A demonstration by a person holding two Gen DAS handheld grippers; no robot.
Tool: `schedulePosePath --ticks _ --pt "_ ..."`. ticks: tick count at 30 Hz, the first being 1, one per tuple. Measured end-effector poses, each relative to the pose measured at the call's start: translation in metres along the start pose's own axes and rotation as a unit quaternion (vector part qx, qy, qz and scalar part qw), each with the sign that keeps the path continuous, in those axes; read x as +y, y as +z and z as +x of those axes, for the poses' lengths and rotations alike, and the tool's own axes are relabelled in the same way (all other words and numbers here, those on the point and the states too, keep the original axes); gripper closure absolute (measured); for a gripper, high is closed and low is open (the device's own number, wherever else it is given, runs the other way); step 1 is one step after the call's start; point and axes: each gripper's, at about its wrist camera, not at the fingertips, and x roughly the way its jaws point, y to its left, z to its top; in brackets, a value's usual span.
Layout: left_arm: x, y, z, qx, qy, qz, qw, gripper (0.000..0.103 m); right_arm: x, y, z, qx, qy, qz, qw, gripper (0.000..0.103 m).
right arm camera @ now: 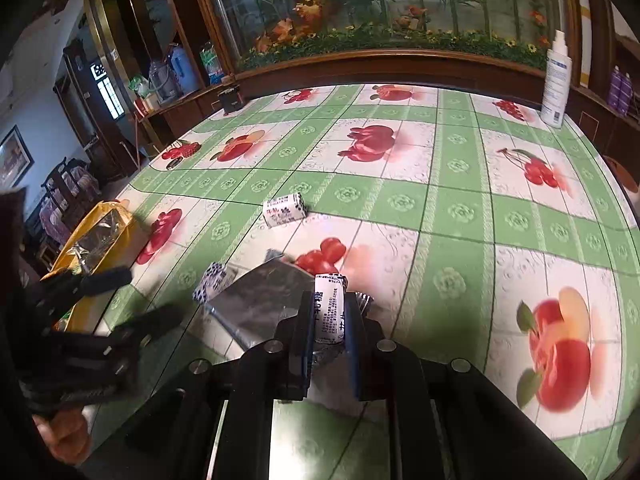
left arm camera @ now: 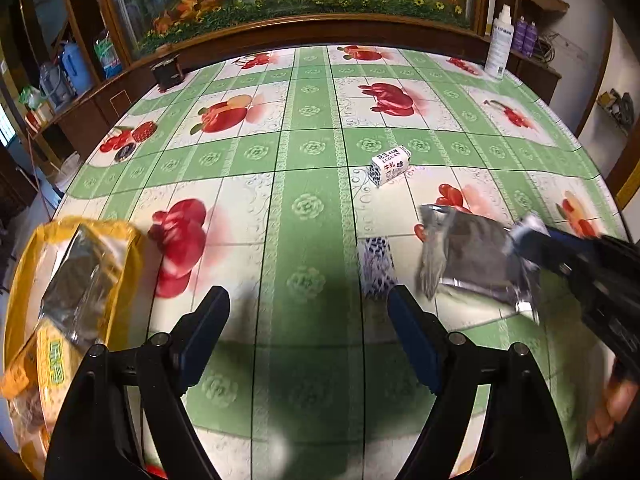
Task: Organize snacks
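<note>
My right gripper point(right arm camera: 329, 312) is shut on a small white wrapped candy point(right arm camera: 330, 306) and on the edge of a silver foil packet point(right arm camera: 260, 300), held just above the table; the same gripper point(left arm camera: 528, 236) and packet point(left arm camera: 476, 260) show at the right of the left wrist view. My left gripper point(left arm camera: 308, 312) is open and empty over the tablecloth, and shows at the left of the right wrist view point(right arm camera: 132, 296). A yellow snack bag point(left arm camera: 72, 280) lies open at the left edge with a foil packet inside. A white candy point(left arm camera: 390, 166) lies mid-table. A spotted candy point(left arm camera: 378, 266) lies beside the foil packet.
The round table point(left arm camera: 308, 208) has a green checked fruit-print cloth. A white spray bottle point(left arm camera: 499, 44) stands at the far right edge, a small dark box point(left arm camera: 167, 72) at the far left. A wooden-framed glass cabinet runs behind the table.
</note>
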Motion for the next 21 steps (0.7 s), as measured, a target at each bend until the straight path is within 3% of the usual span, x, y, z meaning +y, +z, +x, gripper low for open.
schedulePosePath --ticks 4,7,9,10,11,16,21 --pt "-0.01 0.006 0.018 0.004 0.004 0.008 1.0 0.026 -0.007 -0.017 -0.024 -0.02 0.019 0.03 0.999 0.089" --pt "-0.01 0.01 0.018 -0.007 -0.008 -0.002 0.9999 0.04 -0.01 -0.027 -0.038 -0.034 0.043 0.054 0.997 0.089" --pt "-0.008 0.01 0.016 -0.006 -0.029 -0.015 0.9995 0.074 -0.007 -0.035 -0.046 -0.04 0.056 0.062 0.996 0.089" --pt "-0.007 0.008 0.013 -0.006 -0.032 -0.016 0.9993 0.081 -0.006 -0.038 -0.049 -0.042 0.062 0.065 0.995 0.089" --pt "-0.007 0.006 0.011 -0.006 -0.031 -0.014 0.9994 0.096 -0.003 -0.041 -0.051 -0.043 0.065 0.066 0.995 0.089" --pt "0.005 -0.02 -0.006 -0.011 -0.067 -0.035 0.9971 0.1 0.004 -0.058 -0.059 -0.043 0.078 0.073 0.993 0.089" --pt "0.028 -0.05 -0.049 -0.041 -0.11 -0.062 0.9911 0.102 0.015 -0.071 -0.064 -0.039 0.089 0.068 0.993 0.089"
